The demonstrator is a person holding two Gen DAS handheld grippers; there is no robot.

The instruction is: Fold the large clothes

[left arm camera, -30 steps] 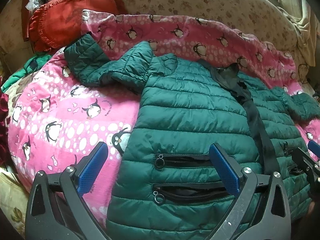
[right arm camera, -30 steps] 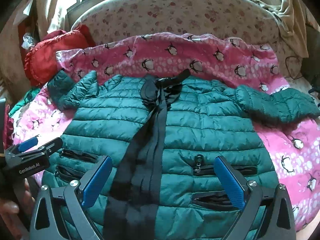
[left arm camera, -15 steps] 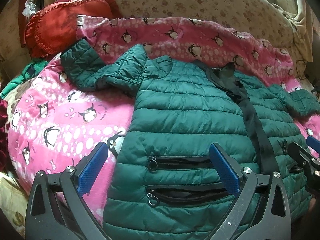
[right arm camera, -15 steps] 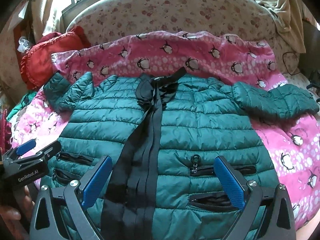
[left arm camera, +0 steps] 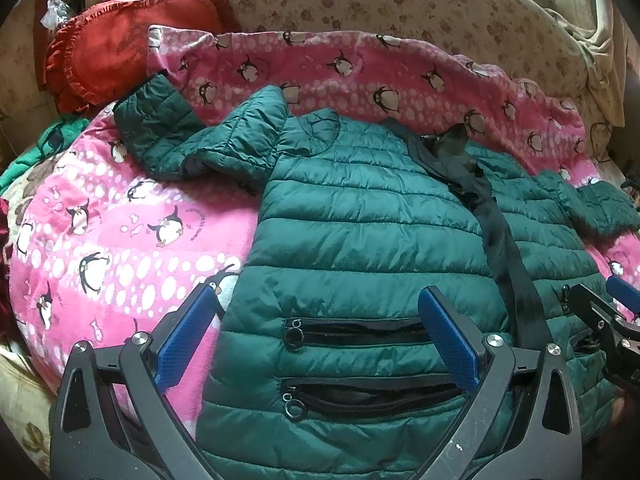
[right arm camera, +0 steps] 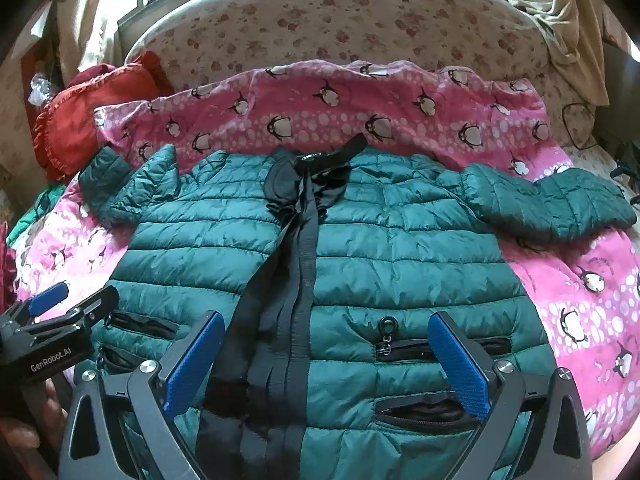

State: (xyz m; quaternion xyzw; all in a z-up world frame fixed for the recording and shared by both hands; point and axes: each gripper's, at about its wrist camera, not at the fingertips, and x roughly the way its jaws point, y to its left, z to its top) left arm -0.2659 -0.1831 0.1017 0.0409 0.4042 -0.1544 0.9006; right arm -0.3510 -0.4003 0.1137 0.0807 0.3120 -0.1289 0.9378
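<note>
Penguin blanket [right arm camera: 420, 112] under green jacket [right arm camera: 400, 256]

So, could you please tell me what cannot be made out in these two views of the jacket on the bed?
- Bottom hem of the green quilted puffer jacket: both views, covered by each hand-held gripper's frame and cut off at the lower edge.
- Collar label: right wrist view, lettering too small.
- Jacket's right sleeve cuff: left wrist view, lost in the lens rim.
- Pink penguin blanket beneath the jacket: hidden.
</note>
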